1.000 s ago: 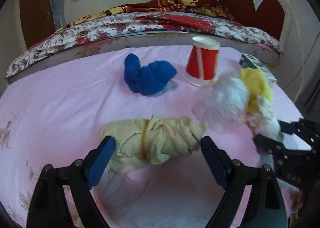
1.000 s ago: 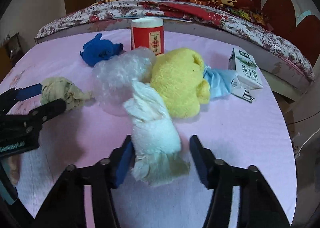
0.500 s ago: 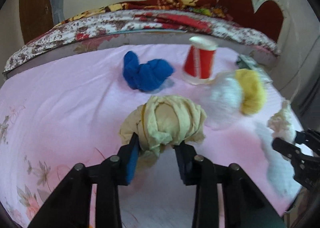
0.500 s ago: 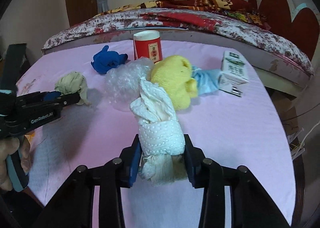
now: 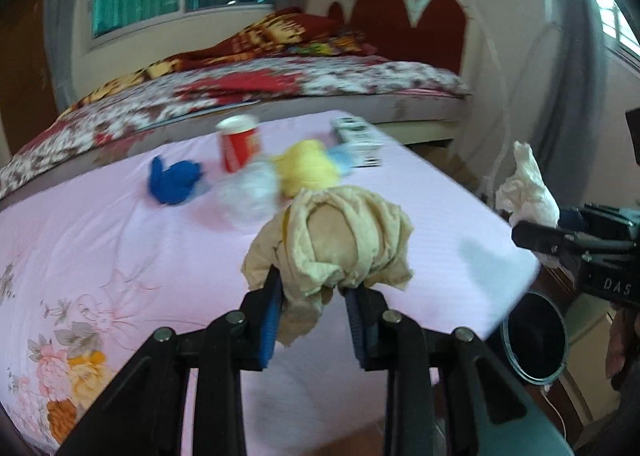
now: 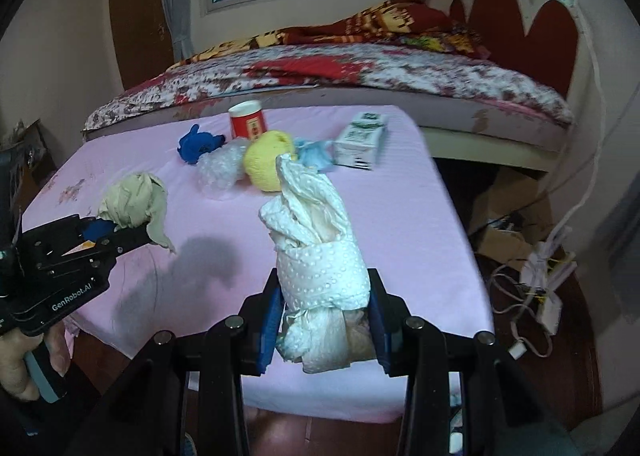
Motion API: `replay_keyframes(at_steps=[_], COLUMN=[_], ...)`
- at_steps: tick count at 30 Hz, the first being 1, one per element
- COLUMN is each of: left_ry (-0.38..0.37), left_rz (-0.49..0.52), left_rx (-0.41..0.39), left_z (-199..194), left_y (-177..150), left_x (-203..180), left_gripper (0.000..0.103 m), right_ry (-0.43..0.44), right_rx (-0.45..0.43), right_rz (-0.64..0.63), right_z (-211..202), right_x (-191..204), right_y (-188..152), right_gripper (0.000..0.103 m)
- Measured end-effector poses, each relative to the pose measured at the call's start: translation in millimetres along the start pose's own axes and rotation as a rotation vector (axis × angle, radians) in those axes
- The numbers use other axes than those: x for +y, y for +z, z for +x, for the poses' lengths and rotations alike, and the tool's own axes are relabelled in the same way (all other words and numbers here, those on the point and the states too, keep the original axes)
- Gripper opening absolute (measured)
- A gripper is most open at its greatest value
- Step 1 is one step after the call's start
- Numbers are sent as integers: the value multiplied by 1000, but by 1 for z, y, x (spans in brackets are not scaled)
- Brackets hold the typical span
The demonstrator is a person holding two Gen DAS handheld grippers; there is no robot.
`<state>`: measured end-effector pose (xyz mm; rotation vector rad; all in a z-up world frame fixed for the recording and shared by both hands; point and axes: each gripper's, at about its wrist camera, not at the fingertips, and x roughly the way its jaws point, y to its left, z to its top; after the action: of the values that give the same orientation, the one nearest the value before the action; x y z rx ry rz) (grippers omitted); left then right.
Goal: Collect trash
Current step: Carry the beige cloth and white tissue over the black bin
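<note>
My left gripper is shut on a beige crumpled cloth wad and holds it above the pink table; it also shows in the right wrist view. My right gripper is shut on a white dotted paper-towel bundle, held above the table's front edge; it shows at the right of the left wrist view. On the table lie a blue wad, bubble wrap, a yellow wad, a light blue wad, a red cup and a milk carton.
A dark round bin stands on the floor beyond the table's right edge. A bed with a floral cover stands behind the table. Cables and a power strip lie on the floor at the right.
Both grippers have lifted their wads higher off the table and pulled back toward its front edge. The left view has swung right, bringing the bin into sight.
</note>
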<state>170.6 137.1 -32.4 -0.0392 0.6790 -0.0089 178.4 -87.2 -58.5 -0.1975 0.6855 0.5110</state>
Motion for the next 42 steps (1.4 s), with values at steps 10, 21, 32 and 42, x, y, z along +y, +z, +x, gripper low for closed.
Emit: replay_keyframes(at_steps=[10,21,32,42], left_ry=[-92,-197,-311,-418], left_rz=[122,223,318,401], left_rx=[-18,-14,49,156], left_z=[-15,-15,0,33], left_y=[-3,-5,-24,-47], left_x=[-78,-160,-225,-281], left_gripper=[31,31,31,31], right_ry=[-81,-169,-246,-296], right_rx=[-24,-30,51,159], right_rz=[139,265,339,399], right_z=[-57,-96,-105,-102], right_x=[-72,-142,-194,-240], right_y=[-48,-89,-146,-208], right_gripper=[42,42,42,42])
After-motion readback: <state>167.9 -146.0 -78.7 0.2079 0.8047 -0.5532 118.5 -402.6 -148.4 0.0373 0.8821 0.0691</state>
